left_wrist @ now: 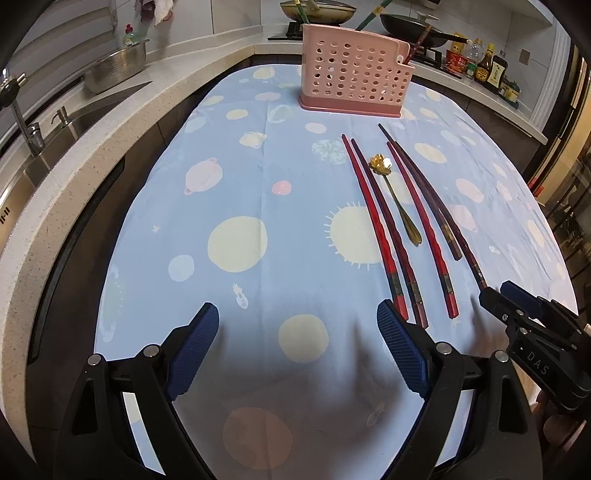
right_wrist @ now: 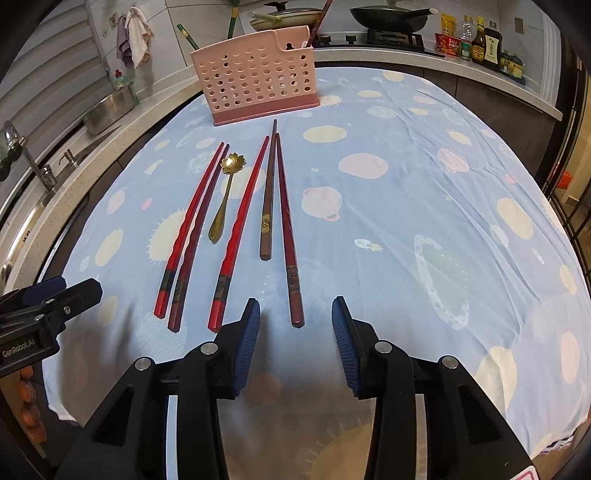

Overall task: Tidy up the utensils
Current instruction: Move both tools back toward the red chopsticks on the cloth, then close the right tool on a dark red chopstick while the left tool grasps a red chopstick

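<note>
Right wrist: right tongs (right_wrist: 295, 332) straddle a chopstick's (right_wrist: 289, 236) end, untouched.

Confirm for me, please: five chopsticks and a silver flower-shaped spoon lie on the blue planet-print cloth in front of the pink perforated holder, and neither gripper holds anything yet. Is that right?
Not quite: the spoon is gold, not silver, as the right wrist view shows. The rest stands: five chopsticks lie on the blue cloth before the pink holder, and the left gripper and right gripper both hold nothing.

walls: pale tiles (right_wrist: 207, 11) | left: steel sink (left_wrist: 40, 162), faucet (right_wrist: 33, 162) | rear: stove (right_wrist: 395, 35), wok (right_wrist: 391, 16) | surface: planet-print cloth (right_wrist: 406, 206)
</note>
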### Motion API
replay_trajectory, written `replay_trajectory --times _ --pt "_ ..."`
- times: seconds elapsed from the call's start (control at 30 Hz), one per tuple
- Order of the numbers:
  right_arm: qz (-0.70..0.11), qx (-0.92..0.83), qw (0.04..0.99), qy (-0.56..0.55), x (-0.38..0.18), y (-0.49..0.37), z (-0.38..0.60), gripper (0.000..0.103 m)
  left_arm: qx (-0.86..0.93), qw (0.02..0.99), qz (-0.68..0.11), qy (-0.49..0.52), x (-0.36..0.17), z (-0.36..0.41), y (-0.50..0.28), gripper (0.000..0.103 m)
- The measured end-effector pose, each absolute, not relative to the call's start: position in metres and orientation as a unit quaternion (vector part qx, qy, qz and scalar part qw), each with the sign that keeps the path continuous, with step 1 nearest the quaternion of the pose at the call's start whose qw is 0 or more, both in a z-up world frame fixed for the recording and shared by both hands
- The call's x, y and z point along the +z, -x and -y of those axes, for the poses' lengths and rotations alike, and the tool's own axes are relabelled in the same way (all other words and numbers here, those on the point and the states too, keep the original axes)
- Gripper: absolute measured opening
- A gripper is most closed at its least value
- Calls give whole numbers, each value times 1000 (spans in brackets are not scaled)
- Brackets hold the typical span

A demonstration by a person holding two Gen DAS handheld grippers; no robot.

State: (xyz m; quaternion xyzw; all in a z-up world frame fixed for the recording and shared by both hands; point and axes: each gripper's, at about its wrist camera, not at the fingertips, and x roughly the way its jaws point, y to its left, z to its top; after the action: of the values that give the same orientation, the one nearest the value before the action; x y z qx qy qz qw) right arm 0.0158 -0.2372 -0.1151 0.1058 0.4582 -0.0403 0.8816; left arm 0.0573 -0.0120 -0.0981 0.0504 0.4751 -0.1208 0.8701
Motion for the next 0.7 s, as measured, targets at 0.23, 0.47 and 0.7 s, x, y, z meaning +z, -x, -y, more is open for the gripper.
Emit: replay_trajectory --times 0.23,0.47,0.7 --pt "-461 -38 880 -102 -120 -27 237 30 -129 865 -481 -56 -103 20 -58 83" --pt "-462 -37 881 -94 -123 -32 239 10 -135 861 -486 -60 -106 28 -61 83" --pt "-462 -35 880 -102 -123 -28 245 7 -151 856 -490 -60 -111 41 -63 83"
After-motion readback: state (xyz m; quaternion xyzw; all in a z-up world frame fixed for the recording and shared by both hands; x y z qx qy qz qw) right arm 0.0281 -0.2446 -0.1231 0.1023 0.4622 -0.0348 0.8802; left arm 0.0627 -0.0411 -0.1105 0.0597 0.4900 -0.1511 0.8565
